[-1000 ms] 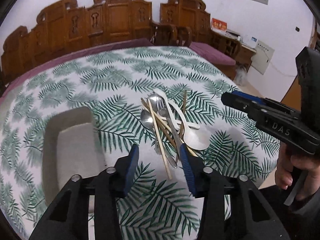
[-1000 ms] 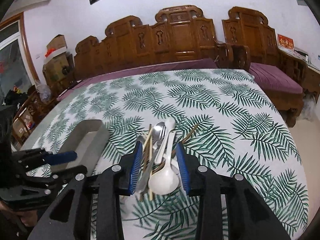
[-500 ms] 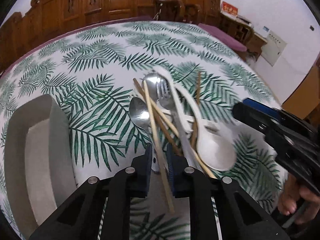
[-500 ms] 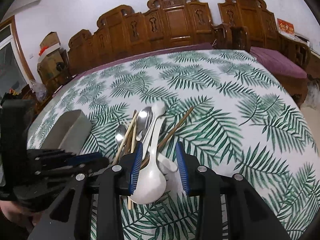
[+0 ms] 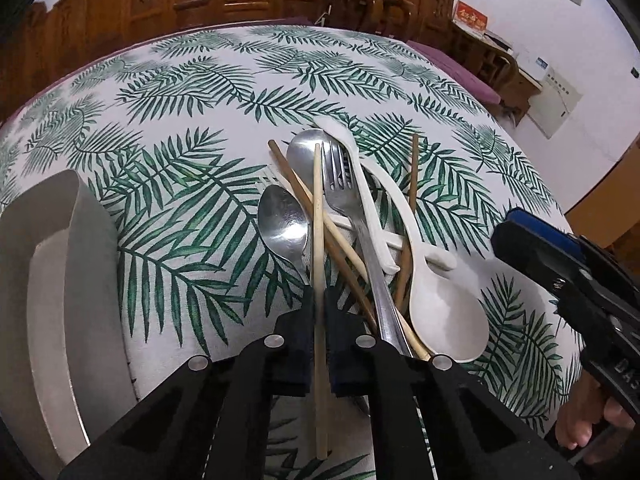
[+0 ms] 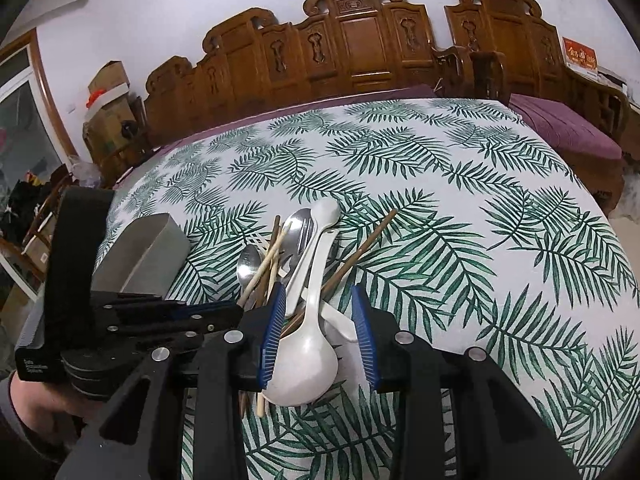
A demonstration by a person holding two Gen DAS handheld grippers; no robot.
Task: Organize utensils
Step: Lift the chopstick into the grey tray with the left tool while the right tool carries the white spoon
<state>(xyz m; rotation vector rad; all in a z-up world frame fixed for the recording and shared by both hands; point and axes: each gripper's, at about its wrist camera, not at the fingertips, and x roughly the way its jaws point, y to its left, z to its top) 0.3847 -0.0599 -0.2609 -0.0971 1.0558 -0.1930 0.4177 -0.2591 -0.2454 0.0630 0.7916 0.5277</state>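
Observation:
A pile of utensils lies on the leaf-print table: metal spoons (image 5: 285, 224), a fork (image 5: 340, 184), white ceramic spoons (image 5: 444, 308), light and dark chopsticks. My left gripper (image 5: 318, 312) is shut on a light wooden chopstick (image 5: 318, 216) that points away over the pile. My right gripper (image 6: 320, 320) is open, its blue pads either side of a big white spoon (image 6: 304, 356), low over the near end of the pile. The left gripper also shows in the right wrist view (image 6: 208, 314), and the right gripper in the left wrist view (image 5: 560, 264).
A grey rectangular tray (image 5: 44, 280) sits left of the pile; it also shows in the right wrist view (image 6: 140, 256). Carved wooden benches (image 6: 360, 40) with purple cushions stand behind the table. The table's right edge drops off near the pile.
My left gripper moved forward and down onto the pile and closed on the light chopstick. My right gripper moved in closer over the white spoon, still open.

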